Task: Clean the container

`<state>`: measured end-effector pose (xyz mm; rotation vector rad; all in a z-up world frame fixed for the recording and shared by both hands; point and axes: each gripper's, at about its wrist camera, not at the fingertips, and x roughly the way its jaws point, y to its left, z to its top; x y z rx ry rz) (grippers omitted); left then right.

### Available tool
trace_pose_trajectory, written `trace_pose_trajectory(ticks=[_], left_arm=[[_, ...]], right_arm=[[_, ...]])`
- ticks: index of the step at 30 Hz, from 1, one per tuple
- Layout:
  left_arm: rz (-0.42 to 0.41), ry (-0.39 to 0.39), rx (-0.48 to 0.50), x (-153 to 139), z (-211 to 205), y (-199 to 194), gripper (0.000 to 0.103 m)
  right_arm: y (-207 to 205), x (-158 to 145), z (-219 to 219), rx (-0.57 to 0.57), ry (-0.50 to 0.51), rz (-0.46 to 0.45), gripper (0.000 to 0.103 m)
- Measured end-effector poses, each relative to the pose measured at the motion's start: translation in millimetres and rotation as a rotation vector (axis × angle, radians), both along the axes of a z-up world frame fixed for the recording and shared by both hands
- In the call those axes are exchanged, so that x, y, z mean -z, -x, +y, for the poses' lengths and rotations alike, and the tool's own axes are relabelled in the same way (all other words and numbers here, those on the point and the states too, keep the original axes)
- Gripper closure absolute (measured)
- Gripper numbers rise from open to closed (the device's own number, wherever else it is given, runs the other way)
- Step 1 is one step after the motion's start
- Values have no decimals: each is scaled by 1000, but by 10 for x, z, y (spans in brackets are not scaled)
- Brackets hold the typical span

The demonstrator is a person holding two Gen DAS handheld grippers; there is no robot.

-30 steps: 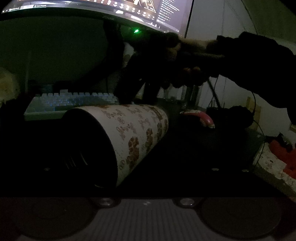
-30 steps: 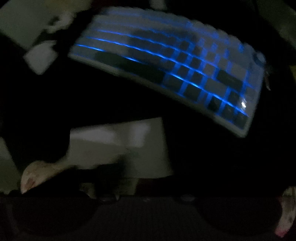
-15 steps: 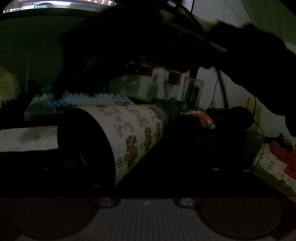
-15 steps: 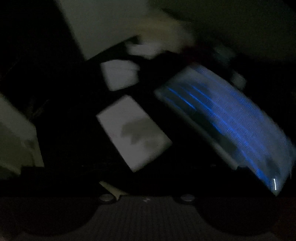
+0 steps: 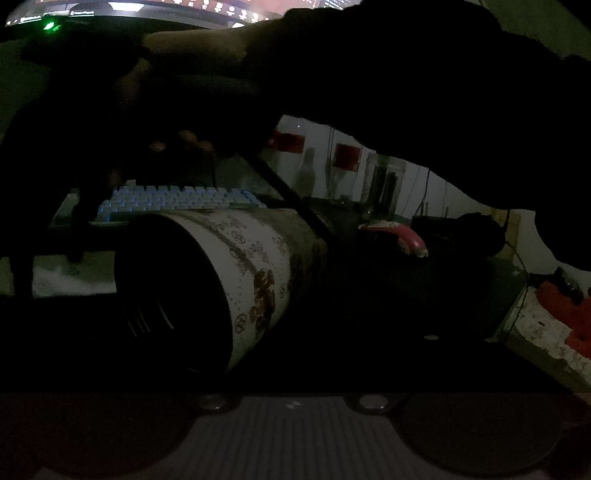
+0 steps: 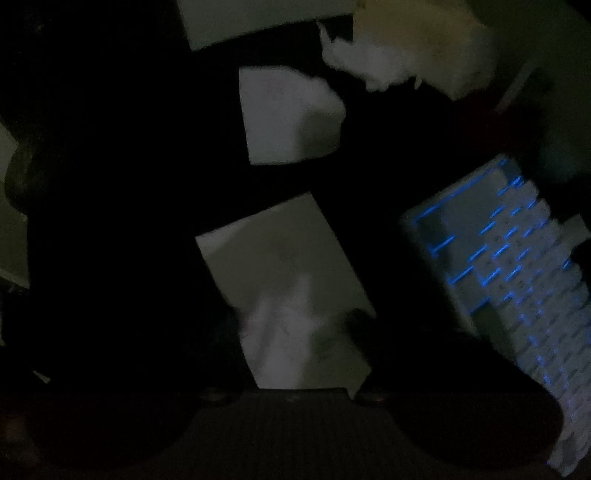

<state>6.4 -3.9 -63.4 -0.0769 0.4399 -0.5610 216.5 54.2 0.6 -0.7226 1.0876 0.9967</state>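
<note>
A cylindrical container (image 5: 258, 280) with a brown flower print lies sideways in the left wrist view, its dark open mouth facing me. My left gripper (image 5: 266, 343) is shut on it, though the fingers are lost in the dark. A person's dark sleeve crosses above it. It carries my right gripper (image 5: 48, 266) down onto a white tissue (image 5: 70, 277) at the left. In the right wrist view my right gripper (image 6: 295, 325) points steeply down. Its jaws are closing, and a raised fold of the tissue (image 6: 288, 280) stands between the dark fingertips (image 6: 232, 328).
A blue-lit keyboard (image 6: 517, 277) lies right of the tissue and behind the container (image 5: 177, 197). A second white sheet (image 6: 288, 118) and a fluffy white thing (image 6: 406, 48) lie beyond. A monitor (image 5: 184, 7), a glass jar (image 5: 384, 184) and a pink object (image 5: 399, 236) stand at the back.
The right hand has swept from right to left over the keyboard and come down on the tissue. The container and the left gripper have stayed still.
</note>
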Motion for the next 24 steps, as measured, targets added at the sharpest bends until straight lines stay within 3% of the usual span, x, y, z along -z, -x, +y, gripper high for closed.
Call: trace_pose_trajectory(ticks=[1,2,5,9,13,18,23,24], left_arm=[[1,1,0,1,-2,-5,7],[1,2,0,1,-5,-9,7],[5,7,0,2,-7,-18,7],[14,20,3,-3,32,-17,6],[15,18,2,-2,6,-26,5],[13,13,-3,-2,-31,-32,5],[11,-1,-14,-27,-50,-26,5],[11,-6,-17,-33,-52,-21,5]], right_arm=[[-16,-27,-26,4,-16,-12,96],[-46,-27,-50,20,-14,-31,100],[-46,-68,-139,30,-29,-56,100],[142,-454,-351,28,-128,-51,100],[547,-873,-679,49,-189,-112,100],[972,-1120,-1212,66,-254,-209,99],[1166,-987,-1589,123,-274,-307,99],[1167,-912,-1612,137,-270,-288,99]])
